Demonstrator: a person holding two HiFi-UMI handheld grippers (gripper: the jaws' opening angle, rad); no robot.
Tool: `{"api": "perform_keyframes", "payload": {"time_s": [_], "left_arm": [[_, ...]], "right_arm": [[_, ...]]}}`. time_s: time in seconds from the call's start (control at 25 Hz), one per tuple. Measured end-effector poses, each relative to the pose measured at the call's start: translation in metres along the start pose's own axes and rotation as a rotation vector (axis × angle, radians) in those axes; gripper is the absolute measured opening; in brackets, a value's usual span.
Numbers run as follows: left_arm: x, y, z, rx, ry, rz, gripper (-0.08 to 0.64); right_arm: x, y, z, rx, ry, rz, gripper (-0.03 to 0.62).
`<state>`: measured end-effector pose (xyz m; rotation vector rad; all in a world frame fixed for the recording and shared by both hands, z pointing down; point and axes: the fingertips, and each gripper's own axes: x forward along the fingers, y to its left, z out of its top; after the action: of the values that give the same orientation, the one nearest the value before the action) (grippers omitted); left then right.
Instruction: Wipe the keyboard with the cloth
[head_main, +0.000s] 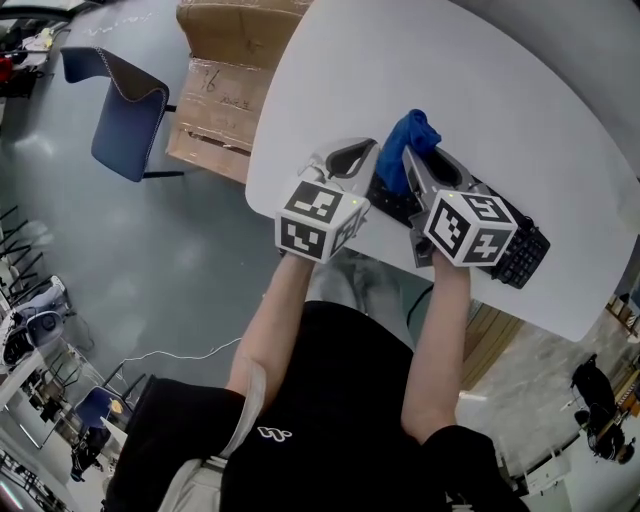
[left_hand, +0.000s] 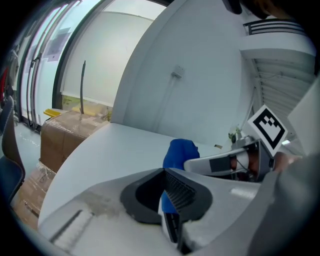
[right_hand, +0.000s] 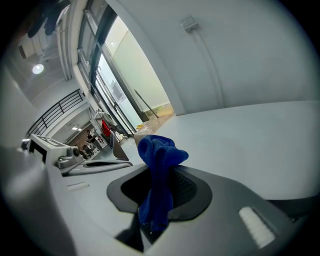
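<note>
Pinching the blue cloth (right_hand: 157, 150), the right hand-held gripper (head_main: 407, 158) sits beside the closed left hand-held gripper (left_hand: 165, 172).

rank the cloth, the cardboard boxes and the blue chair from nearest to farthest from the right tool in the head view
1. cloth, gripped in the right tool itself.
2. cardboard boxes, on the floor to the upper left.
3. blue chair, farther left on the floor.
</note>
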<state>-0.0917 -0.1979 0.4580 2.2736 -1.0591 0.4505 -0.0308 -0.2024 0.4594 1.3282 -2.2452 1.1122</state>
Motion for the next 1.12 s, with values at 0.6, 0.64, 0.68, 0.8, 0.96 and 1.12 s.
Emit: {"api": "perform_keyframes", "payload": {"time_s": [0.6,0.64,0.68,0.8,0.96,1.12], "left_arm": [[0.023,-0.002,-0.011,0.009,0.077,-0.084,-0.002],[0.024,-0.002,-0.012,0.012,0.080,-0.089,-0.002],[0.025,-0.002,-0.013,0.016,0.084,-0.094,-0.002],[0.028,-0.006,-0.018,0.027,0.097,-0.113,-0.002],[0.031,-0.008,-0.020,0.036,0.115,-0.102,-0.002],[0.036,-0.017,-0.027,0.048,0.125,-0.091,-0.002]], "right_arm": [[0.007,-0.023,-0.017,0.018,0.041,-0.093,0.097],[0.008,-0.025,-0.018,0.021,0.039,-0.098,0.097],[0.008,-0.026,-0.019,0.024,0.037,-0.103,0.097],[0.006,-0.031,-0.024,0.028,0.035,-0.122,0.097],[0.004,-0.036,-0.026,0.031,0.033,-0.123,0.097],[-0.001,-0.048,-0.037,0.040,0.040,-0.123,0.097]]}}
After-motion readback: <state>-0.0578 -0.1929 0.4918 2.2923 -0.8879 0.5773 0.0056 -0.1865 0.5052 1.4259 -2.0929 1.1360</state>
